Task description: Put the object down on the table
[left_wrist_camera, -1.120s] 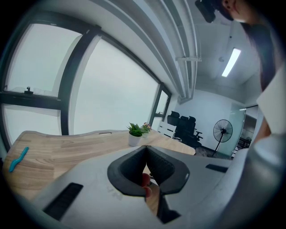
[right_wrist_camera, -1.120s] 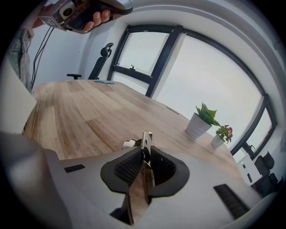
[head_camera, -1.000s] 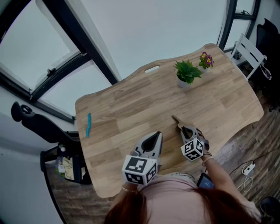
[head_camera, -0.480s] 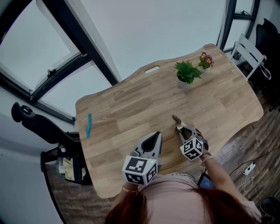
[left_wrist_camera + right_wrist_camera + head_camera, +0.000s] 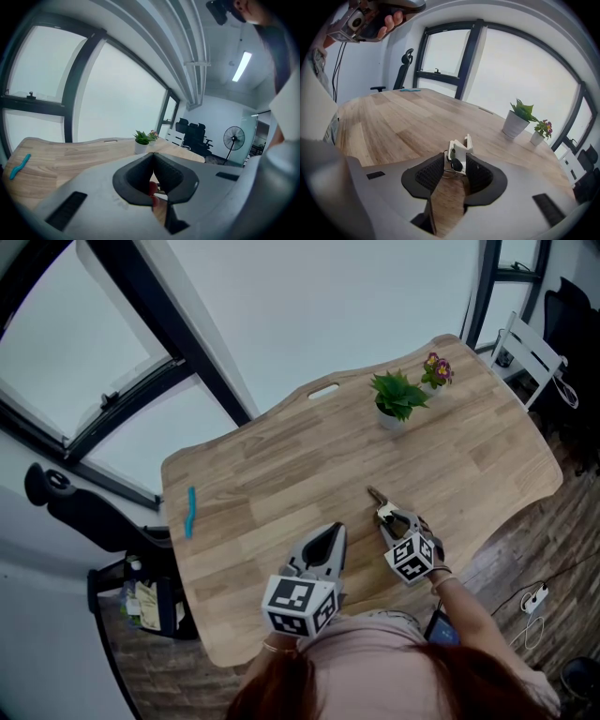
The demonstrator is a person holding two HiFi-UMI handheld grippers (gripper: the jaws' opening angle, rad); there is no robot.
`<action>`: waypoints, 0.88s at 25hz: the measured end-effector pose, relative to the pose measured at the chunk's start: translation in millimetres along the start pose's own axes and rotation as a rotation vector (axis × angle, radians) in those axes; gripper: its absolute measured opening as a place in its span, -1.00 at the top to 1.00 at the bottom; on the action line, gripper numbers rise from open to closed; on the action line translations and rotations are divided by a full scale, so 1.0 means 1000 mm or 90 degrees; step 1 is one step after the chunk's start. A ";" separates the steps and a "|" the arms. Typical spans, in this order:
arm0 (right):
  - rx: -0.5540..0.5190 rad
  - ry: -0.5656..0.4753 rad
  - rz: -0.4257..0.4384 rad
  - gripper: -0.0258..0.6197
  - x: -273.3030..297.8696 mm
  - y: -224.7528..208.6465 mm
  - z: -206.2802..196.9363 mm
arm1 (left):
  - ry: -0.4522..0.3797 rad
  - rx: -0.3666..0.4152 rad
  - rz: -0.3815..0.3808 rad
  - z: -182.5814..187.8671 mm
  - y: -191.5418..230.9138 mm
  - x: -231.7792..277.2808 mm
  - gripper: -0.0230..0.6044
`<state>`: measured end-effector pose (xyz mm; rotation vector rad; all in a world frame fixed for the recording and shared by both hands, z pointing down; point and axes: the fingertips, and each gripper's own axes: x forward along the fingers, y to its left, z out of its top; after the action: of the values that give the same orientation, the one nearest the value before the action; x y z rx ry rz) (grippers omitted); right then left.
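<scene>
The object [image 5: 458, 151] is a small white clip-like piece with a black part and a thin wire. It rests on the wooden table [image 5: 281, 465], between the fingertips of my right gripper [image 5: 456, 165]. That gripper's jaws have just been opening and now stand open, with a gap showing at the left pad. In the head view the object [image 5: 379, 506] pokes out ahead of the right gripper [image 5: 392, 519]. My left gripper [image 5: 330, 534] hovers over the table's near edge, shut, with nothing in it; in its own view the left gripper [image 5: 152, 161] has its jaws meeting at the tip.
A potted green plant [image 5: 395, 399] and a small flower pot [image 5: 435, 371] stand at the table's far right. A teal tool [image 5: 190, 509] lies by the left edge. A black chair [image 5: 75, 507] stands at left, a white chair [image 5: 530, 348] at far right.
The right gripper's jaws have spread apart around the object, which stays on the table. The left gripper has not moved.
</scene>
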<state>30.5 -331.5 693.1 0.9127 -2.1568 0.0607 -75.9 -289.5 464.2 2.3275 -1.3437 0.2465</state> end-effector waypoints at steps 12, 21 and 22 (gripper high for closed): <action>0.065 -0.042 -0.006 0.56 -0.028 -0.001 0.020 | -0.011 0.020 -0.002 0.001 -0.012 0.000 0.92; 0.196 -0.105 -0.039 0.70 -0.065 -0.014 0.042 | -0.016 0.031 -0.009 0.003 -0.022 0.000 0.92; 0.211 -0.114 -0.046 0.73 -0.069 -0.017 0.045 | -0.015 0.033 -0.011 0.003 -0.023 0.001 0.92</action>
<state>42.3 -317.4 610.8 1.2240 -2.3177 0.3195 -55.5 -281.4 455.3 2.3911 -1.3425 0.2508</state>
